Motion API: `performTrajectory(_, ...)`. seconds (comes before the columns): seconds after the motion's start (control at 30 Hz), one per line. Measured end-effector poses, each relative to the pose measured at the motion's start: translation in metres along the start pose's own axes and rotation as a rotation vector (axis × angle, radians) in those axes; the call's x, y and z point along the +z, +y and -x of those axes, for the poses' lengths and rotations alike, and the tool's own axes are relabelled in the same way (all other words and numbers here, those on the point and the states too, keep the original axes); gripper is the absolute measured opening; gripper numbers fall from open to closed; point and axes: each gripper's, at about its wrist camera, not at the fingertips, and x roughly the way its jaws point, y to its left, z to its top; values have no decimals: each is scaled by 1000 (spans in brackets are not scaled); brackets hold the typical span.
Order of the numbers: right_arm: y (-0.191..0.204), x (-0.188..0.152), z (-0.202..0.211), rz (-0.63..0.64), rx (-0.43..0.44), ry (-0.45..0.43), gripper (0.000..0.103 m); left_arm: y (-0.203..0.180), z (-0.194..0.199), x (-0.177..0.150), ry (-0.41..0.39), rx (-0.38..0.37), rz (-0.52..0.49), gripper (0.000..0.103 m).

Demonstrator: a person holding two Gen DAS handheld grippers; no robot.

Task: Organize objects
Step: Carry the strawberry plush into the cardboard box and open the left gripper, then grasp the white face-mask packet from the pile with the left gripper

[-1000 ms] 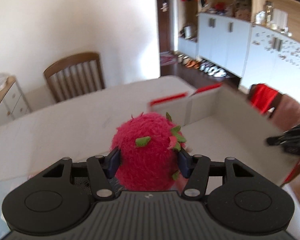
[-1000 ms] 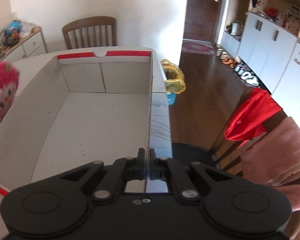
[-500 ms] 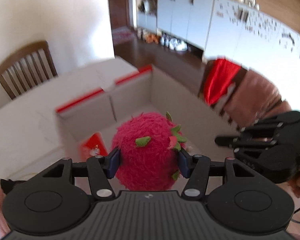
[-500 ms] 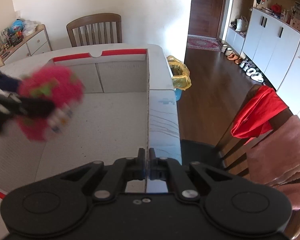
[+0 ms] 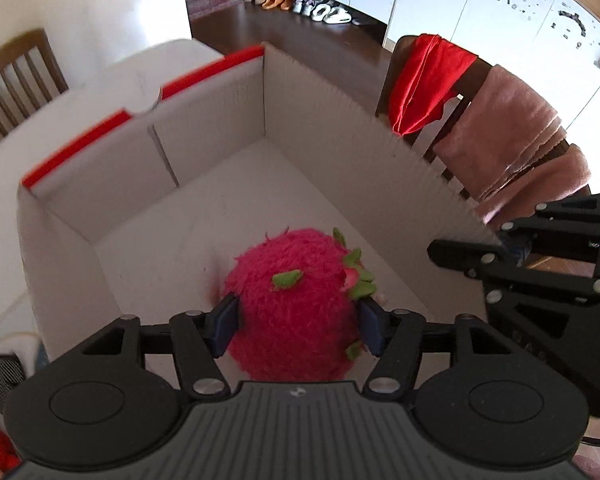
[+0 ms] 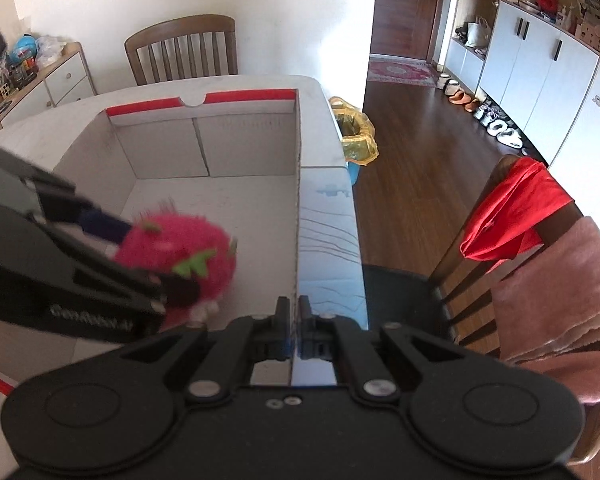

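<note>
One plush (image 5: 292, 304) and one box (image 5: 340, 132): my left gripper (image 5: 296, 326) clamps the plush over the box, my right gripper (image 6: 294, 316) pinches its side wall.

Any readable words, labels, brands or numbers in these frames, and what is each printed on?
Raised lettering on the side of the left gripper, right wrist view: blurred, begins "Gen", rest not readable.
Small logo on the left gripper's body, left wrist view: too small to read.
Cardboard box: no text visible.
</note>
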Motion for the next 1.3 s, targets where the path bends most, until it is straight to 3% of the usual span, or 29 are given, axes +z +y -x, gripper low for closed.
performTrajectory(0.3,0,-1,-1,8,15,12,3,19,23,-16,-41,-70,51,74)
performTrajectory(0.7,7,-1,0,16,3,36,3,35,112,-57,-231,8,122,74)
performTrajectory(0.87,17,-5,3,24,-26,49,3,60,142,-91,-272,28,169,74)
performTrajectory(1.03,25,-8,6,19,-59,63,3,94,163,-124,-293,22,234,83)
performTrajectory(1.2,28,-9,5,5,-60,85,6,134,177,-160,-308,64,305,85)
performTrajectory(1.3,30,-10,2,-9,-74,112,6,158,185,-181,-317,95,348,94)
